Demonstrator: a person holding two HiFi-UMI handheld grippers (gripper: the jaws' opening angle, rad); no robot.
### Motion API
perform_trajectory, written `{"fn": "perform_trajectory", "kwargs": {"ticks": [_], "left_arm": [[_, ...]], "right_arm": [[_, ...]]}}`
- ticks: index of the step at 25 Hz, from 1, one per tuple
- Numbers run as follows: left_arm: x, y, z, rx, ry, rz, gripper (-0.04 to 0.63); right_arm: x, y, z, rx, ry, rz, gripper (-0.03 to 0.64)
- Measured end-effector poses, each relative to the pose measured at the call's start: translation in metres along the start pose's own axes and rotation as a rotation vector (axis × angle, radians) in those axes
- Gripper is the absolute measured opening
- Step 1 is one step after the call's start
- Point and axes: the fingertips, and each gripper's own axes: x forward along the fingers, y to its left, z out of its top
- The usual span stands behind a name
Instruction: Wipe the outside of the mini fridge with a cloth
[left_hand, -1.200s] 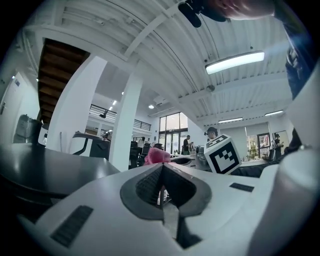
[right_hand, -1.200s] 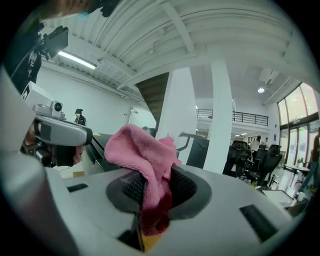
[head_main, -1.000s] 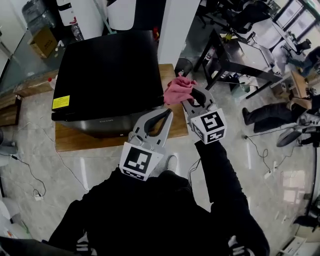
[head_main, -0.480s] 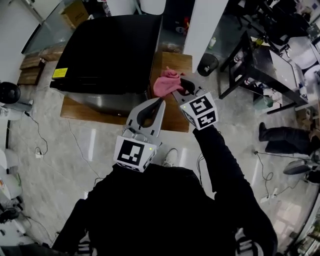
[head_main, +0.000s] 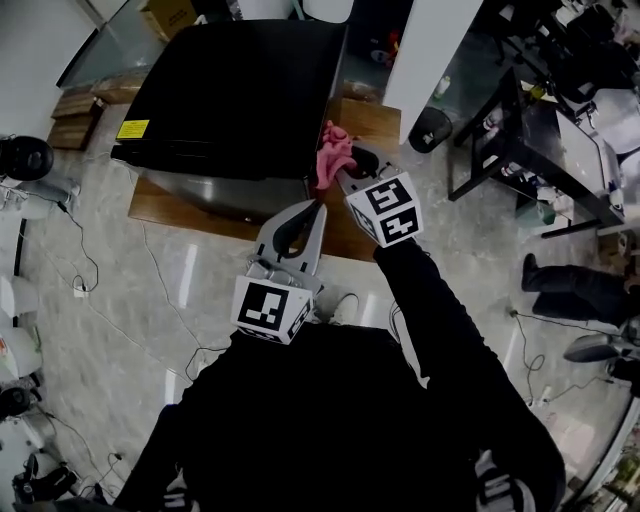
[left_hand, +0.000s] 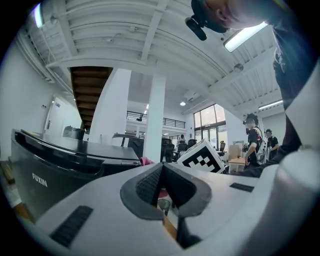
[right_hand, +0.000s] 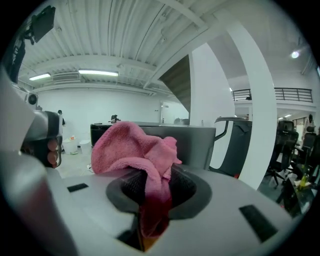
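Right gripper (head_main: 341, 174) of mine pinches the pink cloth (head_main: 333, 155), jaws shut on its bunched fold, just at the near right corner of the black mini fridge (head_main: 240, 90). My left gripper (head_main: 300, 216) hangs nearer, jaws together and empty, over the wooden platform (head_main: 160, 205) beneath the mini fridge

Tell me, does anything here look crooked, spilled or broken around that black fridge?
Nothing stands out. The fridge sits square on its wooden board, with no spill or dent showing. The pink cloth is bunched in the right gripper beside the fridge; the left gripper is shut and empty.
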Motion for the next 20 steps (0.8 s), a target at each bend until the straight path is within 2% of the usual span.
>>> {"fn": "perform_trajectory", "kwargs": {"ticks": [10, 13, 20], "left_arm": [[0.003, -0.003, -0.024, -0.032, -0.018, -0.078, 0.006], [0.015, -0.008, -0.031, -0.064, -0.026, -0.05, 0.005], [0.065, -0.012, -0.039, -0.065, -0.015, 0.051, 0.006]], "right_arm": [[0.011, -0.011, -0.004, 0.015, -0.006, -0.091, 0.098], [0.013, -0.022, -0.008, 0.019, -0.008, -0.065, 0.098], [0.037, -0.063, -0.014, 0.021, -0.008, 0.043, 0.098]]}}
